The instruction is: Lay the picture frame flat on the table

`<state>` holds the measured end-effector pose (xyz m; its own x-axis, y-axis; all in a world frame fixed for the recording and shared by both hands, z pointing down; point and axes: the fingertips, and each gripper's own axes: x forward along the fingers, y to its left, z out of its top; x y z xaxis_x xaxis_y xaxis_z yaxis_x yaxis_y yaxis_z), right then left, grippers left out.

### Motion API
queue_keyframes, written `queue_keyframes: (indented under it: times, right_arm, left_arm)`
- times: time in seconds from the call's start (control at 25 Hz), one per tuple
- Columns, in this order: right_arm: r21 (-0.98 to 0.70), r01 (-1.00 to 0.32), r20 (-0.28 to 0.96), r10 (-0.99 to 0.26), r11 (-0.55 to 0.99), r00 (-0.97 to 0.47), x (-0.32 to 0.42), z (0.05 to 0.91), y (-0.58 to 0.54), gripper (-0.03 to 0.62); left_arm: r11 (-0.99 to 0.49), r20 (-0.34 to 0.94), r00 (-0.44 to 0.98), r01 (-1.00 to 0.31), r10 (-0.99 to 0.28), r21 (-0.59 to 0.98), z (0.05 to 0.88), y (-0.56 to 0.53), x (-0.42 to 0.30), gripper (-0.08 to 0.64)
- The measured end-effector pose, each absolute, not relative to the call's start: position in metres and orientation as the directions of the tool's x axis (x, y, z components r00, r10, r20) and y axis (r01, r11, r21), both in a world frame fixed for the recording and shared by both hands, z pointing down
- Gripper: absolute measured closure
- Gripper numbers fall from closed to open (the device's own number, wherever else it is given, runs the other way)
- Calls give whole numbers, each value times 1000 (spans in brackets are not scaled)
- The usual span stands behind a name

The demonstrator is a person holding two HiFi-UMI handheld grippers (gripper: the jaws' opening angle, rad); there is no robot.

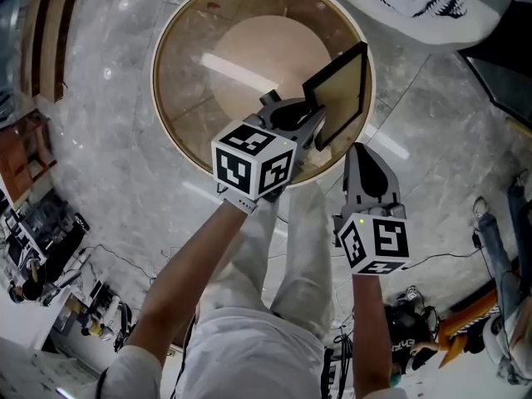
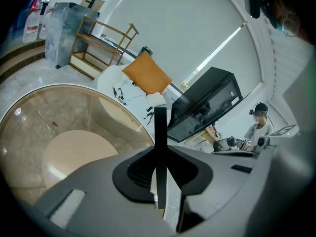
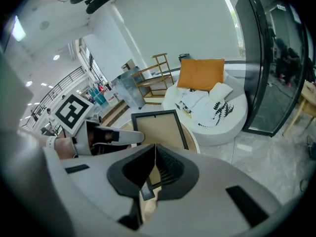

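Task at mid-course: frame in hand, not yet laid down. My left gripper (image 1: 306,121) has its jaws closed on the thin black edge of the picture frame (image 1: 341,90), which the left gripper view shows edge-on between the pads. In the head view the frame stands steeply tilted over the far right part of the round glass-topped table (image 1: 156,81), its tan backing turned toward me and its dark border visible all round in the right gripper view. Whether its lower edge touches the glass I cannot tell, since both grippers cover that corner. My right gripper (image 1: 366,152) hangs just beside the table's near rim, apart from the frame, with its jaws brought together and nothing between them. As I judge it, the grasp is made and the frame is over the table; what is left is to tip it down until it lies flat on the glass, then part the left jaws and draw clear. The tabletop under it looks bare.
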<state>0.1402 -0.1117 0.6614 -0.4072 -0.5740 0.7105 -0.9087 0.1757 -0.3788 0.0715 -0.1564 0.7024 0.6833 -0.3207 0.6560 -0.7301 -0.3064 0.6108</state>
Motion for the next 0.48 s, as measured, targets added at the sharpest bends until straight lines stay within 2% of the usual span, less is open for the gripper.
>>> queue_keyframes:
  times: [0.48]
  right_arm:
    - [-370, -912, 720, -566, 178, -402, 140, 661, -105, 586]
  left_arm:
    - [-315, 765, 568, -818, -304, 482, 739, -160, 45, 482]
